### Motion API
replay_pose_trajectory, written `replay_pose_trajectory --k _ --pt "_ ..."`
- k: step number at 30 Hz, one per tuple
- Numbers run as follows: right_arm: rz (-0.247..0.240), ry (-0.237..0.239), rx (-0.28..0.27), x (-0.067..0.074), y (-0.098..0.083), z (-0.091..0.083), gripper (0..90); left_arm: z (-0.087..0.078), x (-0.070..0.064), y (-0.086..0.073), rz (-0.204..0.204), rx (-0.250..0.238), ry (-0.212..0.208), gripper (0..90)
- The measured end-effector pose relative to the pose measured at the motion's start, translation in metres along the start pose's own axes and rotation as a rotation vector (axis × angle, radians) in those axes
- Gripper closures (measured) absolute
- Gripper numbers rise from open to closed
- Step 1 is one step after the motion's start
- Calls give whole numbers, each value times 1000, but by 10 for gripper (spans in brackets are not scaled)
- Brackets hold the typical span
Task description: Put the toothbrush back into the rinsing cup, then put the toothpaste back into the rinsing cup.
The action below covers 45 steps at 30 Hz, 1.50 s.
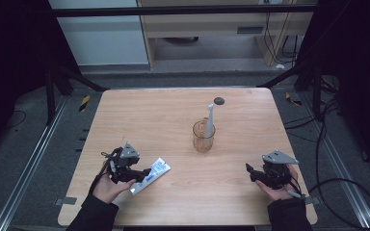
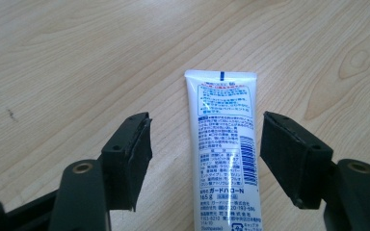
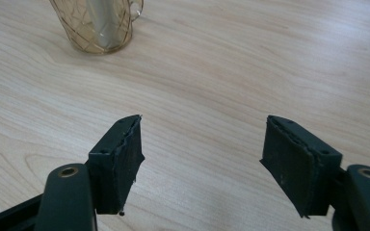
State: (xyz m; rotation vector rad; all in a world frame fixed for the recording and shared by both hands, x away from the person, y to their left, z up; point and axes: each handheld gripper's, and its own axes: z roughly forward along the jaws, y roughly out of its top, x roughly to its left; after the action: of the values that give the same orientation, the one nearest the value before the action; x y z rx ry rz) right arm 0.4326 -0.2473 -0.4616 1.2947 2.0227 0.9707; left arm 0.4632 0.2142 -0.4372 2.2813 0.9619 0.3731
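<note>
Between the left gripper (image 2: 204, 159) pads, the toothpaste tube (image 2: 224, 144) lies flat with a gap on each side; bare table (image 1: 173, 106) stretches ahead of it. Ahead of the right gripper (image 3: 202, 159) the wood is free up to the glass cup (image 3: 99, 24), far ahead to its left, with a toothbrush (image 1: 209, 120) upright inside.

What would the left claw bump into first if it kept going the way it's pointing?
Probably the toothpaste tube: it lies flat on the table between the open left claw, untouched, so its sealed far end lies ahead. Depth is hard to judge.
</note>
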Motion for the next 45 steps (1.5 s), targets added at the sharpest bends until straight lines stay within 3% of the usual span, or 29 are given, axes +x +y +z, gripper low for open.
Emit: replay_pose_trajectory --k 14,24,45 --pt "18 11 17 -2 -1 1 274 11 -5 13 15 69 -18 324" --pt "22 15 11 -3 -1 -1 273 20 -14 26 53 131 -8 316" --pt "8 14 53 1 -3 6 266 40 -14 20 74 248 -2 317"
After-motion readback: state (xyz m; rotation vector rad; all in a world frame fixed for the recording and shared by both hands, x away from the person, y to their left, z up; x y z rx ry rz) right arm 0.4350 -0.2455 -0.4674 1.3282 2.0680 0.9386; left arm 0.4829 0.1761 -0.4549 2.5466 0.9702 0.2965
